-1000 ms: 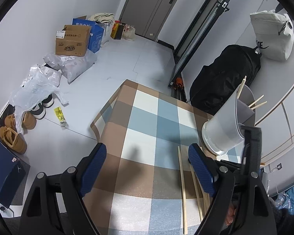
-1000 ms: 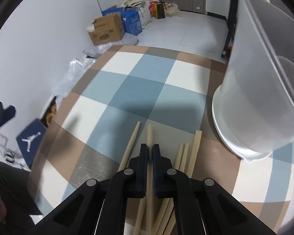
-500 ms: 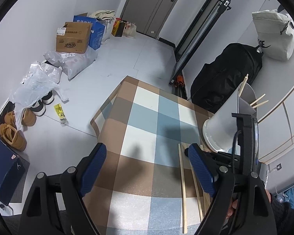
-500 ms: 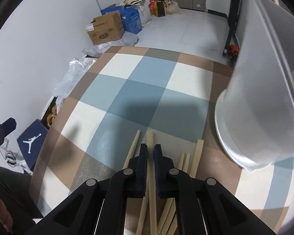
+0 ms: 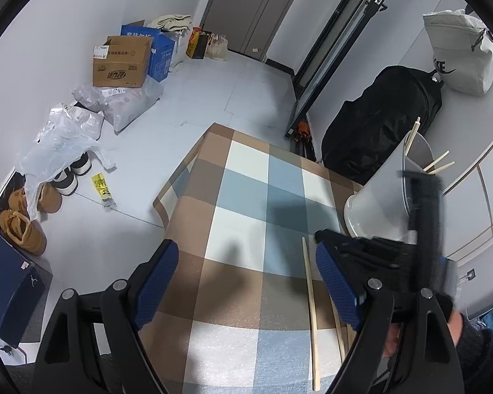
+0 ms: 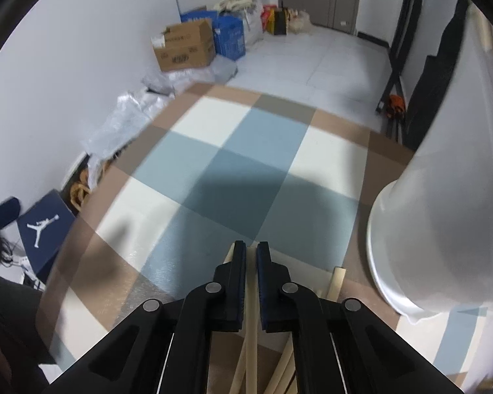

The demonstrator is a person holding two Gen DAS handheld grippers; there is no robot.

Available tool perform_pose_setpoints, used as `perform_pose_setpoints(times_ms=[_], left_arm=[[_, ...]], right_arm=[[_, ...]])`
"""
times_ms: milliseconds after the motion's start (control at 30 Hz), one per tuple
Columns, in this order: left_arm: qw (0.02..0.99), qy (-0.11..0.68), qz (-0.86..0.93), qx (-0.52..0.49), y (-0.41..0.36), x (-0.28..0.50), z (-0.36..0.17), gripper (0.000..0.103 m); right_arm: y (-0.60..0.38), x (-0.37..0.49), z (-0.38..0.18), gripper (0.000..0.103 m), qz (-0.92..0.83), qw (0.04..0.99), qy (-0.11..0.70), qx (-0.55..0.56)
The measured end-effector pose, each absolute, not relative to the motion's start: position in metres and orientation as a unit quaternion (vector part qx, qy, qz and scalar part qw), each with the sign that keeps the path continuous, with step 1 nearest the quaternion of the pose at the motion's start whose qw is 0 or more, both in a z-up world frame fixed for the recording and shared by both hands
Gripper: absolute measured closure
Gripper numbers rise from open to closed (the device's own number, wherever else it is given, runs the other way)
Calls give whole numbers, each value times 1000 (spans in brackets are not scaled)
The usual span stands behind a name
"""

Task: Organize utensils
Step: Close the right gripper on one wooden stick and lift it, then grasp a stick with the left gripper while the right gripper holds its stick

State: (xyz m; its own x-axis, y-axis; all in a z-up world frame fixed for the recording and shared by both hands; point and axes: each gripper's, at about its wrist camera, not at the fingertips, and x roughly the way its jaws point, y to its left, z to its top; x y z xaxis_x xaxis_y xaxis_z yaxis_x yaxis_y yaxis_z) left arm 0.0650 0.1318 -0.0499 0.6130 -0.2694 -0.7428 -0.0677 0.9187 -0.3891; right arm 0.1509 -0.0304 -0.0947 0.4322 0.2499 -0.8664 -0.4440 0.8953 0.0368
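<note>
Several wooden chopsticks (image 6: 337,282) lie on the checked tablecloth (image 6: 246,164) beside a white plastic holder (image 6: 443,216). My right gripper (image 6: 251,256) is shut on one chopstick (image 6: 252,328), which runs back between its fingers. In the left wrist view one loose chopstick (image 5: 310,302) lies on the cloth (image 5: 246,229), and the holder (image 5: 381,203) has chopsticks (image 5: 438,164) sticking out of it. My left gripper (image 5: 246,282) is open and empty above the cloth. The right gripper's body (image 5: 424,229) shows blurred at the right.
The table's far edge (image 5: 220,131) drops to a grey floor. Cardboard boxes (image 5: 125,62), plastic bags (image 5: 62,138), shoes (image 5: 23,226) and a blue shoe box (image 5: 3,289) sit on the left. A black bag (image 5: 378,124) stands behind the table.
My right gripper, still shut on the chopstick, has drawn back and up from the cloth; the chopstick's front end no longer shows past the fingertips. The left gripper has risen slightly.
</note>
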Motion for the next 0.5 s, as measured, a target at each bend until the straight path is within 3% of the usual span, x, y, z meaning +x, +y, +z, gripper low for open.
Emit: perform_pose_setpoints(times_ms=[500], left_arm=[[842, 523, -84, -104, 70, 82, -67, 21]], right_arm=[[-126, 77, 25, 97, 200, 932, 302, 16]])
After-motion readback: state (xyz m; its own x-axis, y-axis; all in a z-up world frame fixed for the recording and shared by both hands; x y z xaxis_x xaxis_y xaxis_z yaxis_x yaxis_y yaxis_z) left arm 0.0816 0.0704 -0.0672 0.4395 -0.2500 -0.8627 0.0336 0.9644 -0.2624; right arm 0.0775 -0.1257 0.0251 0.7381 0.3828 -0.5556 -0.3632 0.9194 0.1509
